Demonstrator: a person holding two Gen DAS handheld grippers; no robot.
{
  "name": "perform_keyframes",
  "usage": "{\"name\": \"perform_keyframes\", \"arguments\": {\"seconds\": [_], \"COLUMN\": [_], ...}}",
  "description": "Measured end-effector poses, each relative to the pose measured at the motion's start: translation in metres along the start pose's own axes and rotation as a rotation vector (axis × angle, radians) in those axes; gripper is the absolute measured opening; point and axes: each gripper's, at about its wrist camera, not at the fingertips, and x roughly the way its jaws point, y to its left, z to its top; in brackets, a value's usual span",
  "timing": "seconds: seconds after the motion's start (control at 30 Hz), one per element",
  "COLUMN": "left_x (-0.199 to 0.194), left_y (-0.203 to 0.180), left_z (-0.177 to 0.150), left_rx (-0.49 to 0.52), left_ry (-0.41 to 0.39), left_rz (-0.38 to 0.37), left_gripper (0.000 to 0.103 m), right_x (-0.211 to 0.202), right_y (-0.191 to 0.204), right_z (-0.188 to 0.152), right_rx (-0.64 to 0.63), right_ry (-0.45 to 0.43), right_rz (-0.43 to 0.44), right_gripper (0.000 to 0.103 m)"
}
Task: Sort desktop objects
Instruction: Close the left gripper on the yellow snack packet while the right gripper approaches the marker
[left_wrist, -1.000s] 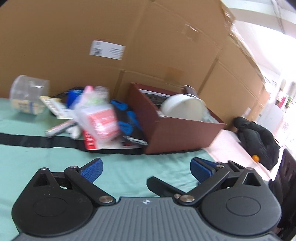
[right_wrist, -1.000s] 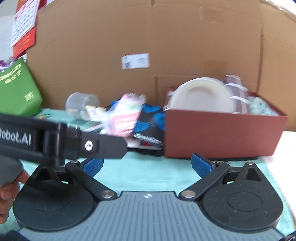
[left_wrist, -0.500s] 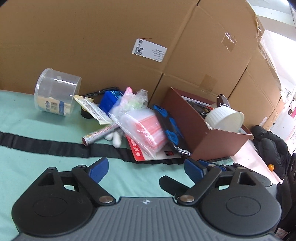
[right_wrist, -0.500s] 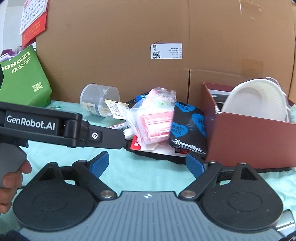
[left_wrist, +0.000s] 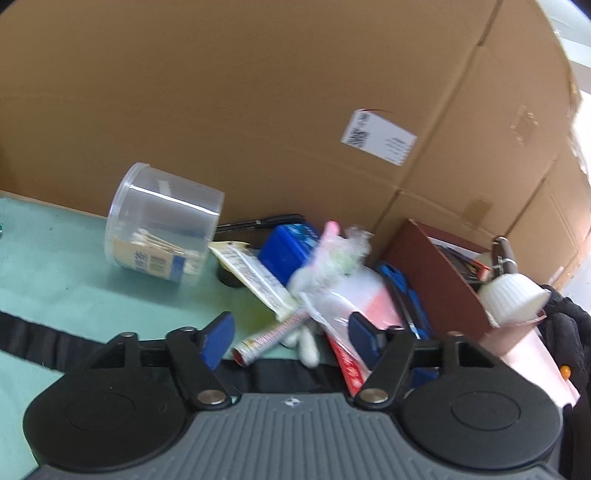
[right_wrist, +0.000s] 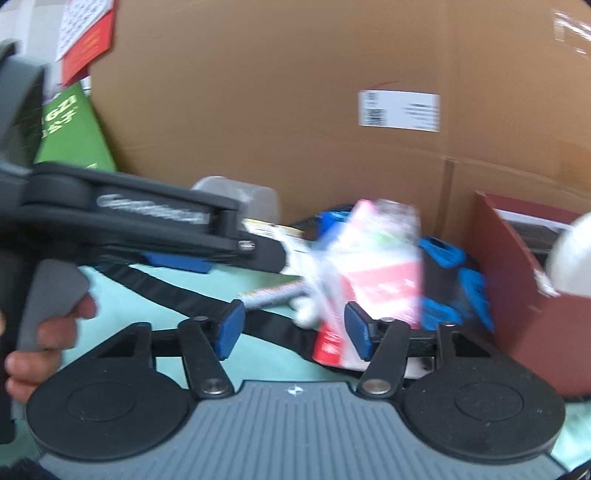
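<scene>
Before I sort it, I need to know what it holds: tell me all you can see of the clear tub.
The clear tub is a round, see-through plastic container with no lid visible. It leans tilted on the green mat by the cardboard wall, left of the pile. Inside lie cotton swabs, and a blue-and-white barcode label sits low on it. Neither gripper touches it.

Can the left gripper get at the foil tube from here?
Probably yes. The left gripper faces the foil tube with only bare mat between; its jaws are closing with nothing in them. The clear bag overlaps the tube's far end.
</scene>
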Motion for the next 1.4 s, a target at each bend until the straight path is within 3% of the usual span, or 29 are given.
{"name": "perform_keyframes", "arguments": {"seconds": [0.13, 0.33, 0.4, 0.53, 0.6, 0.73, 1.03, 1.4], "left_x": [0.019, 0.039, 0.046, 0.062, 0.065, 0.056, 0.015, -0.030], "left_y": [0.018, 0.028, 0.028, 0.033, 0.035, 0.035, 0.038, 0.039], "left_z": [0.012, 0.023, 0.026, 0.030, 0.030, 0.026, 0.019, 0.001], "left_rx": [-0.072, -0.091, -0.086, -0.091, -0.090, -0.072, -0.083, -0.090], "left_ry": [0.036, 0.036, 0.043, 0.091, 0.095, 0.070, -0.001, -0.039], "left_rz": [0.003, 0.008, 0.008, -0.005, -0.004, -0.007, 0.006, 0.032], "left_gripper": [0.055, 0.052, 0.046, 0.018, 0.017, 0.004, 0.002, 0.002], "right_x": [0.022, 0.051, 0.057, 0.068, 0.070, 0.077, 0.081, 0.062], "right_y": [0.010, 0.014, 0.015, 0.014, 0.014, 0.021, 0.042, 0.026], "right_z": [0.005, 0.011, 0.012, 0.013, 0.014, 0.014, 0.010, 0.008], "right_rx": [-0.013, 0.003, 0.006, 0.009, -0.003, -0.043, -0.190, -0.060], "right_ry": [0.017, 0.031, 0.031, 0.036, 0.031, 0.023, 0.045, 0.084], "right_rz": [0.056, 0.057, 0.043, 0.028, 0.021, -0.006, -0.051, -0.025], "right_gripper": [0.052, 0.052, 0.052, 0.052, 0.051, 0.050, 0.050, 0.048]}}
